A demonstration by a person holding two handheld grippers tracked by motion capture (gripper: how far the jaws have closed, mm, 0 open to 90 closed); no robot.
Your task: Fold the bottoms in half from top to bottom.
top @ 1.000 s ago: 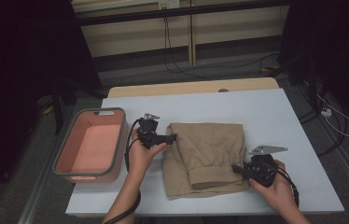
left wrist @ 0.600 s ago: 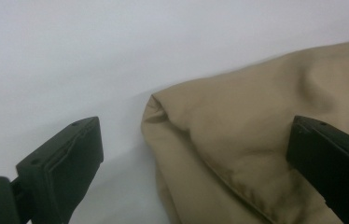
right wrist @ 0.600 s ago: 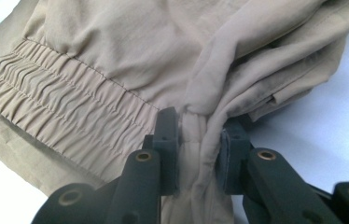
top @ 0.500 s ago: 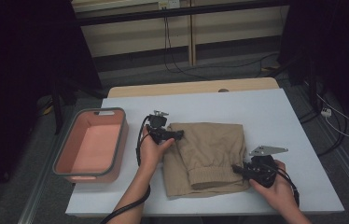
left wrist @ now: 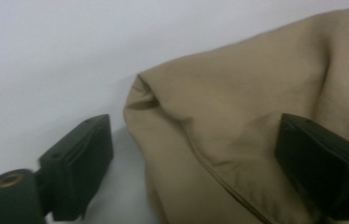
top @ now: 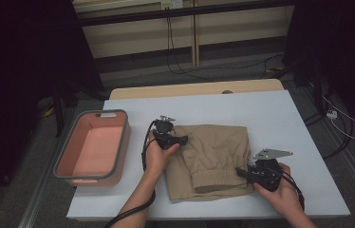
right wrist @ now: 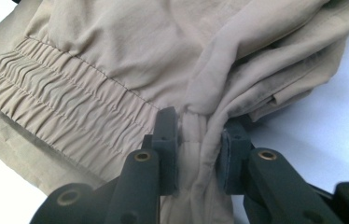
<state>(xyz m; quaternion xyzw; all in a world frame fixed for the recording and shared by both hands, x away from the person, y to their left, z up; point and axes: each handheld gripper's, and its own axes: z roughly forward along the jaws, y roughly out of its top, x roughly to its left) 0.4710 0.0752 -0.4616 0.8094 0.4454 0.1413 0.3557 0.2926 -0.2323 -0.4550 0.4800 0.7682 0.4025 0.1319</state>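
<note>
Folded tan trousers [top: 213,159] lie mid-surface [top: 280,118], the right claw [top: 240,173] clamping bunched fabric at their near right edge. The left claw [top: 183,140] hangs spread at the far left corner, 1 jaw over cloth. A pink bin [top: 92,147] stands just left.

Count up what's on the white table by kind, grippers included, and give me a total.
Tan folded garment: 1
Pink bin with grey rim: 1
Handheld grippers: 2, the left gripper open at the garment's corner, the right gripper shut on the garment's edge
Total: 4
</note>
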